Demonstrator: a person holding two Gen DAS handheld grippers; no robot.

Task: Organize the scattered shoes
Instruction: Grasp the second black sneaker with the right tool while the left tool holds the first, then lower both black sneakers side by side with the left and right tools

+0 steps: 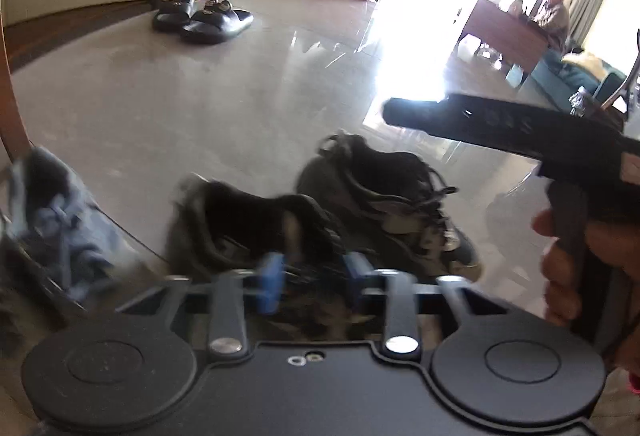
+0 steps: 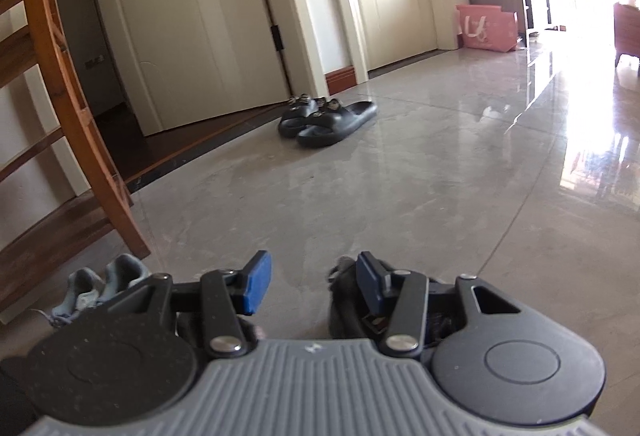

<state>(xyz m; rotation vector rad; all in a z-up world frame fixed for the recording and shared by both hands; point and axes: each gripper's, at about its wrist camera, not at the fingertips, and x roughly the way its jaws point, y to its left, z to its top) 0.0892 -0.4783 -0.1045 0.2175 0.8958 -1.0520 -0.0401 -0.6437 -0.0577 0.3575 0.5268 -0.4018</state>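
Note:
Two dark lace-up sneakers stand side by side on the grey floor, one point(image 1: 248, 220) just ahead of my left gripper point(image 1: 314, 276) and the other point(image 1: 384, 196) to its right. The left gripper hovers over them with its blue pads apart and nothing pressed between them. My right gripper point(image 2: 312, 284) is open too; its right pad sits beside the collar of a dark sneaker point(image 2: 342, 296). From the left wrist, the right gripper's black body point(image 1: 500, 124) shows side-on in a hand point(image 1: 568, 256). A pair of black slides point(image 2: 324, 120) point(image 1: 200, 16) lies farther off by a door.
Blue-grey sneakers point(image 2: 100, 284) point(image 1: 52, 220) sit at the foot of a wooden rack point(image 2: 60, 76) on the left. A pink bag point(image 2: 484, 28) leans against the far wall. A person point(image 1: 554, 12) sits at a wooden table point(image 1: 504, 32) at the far right.

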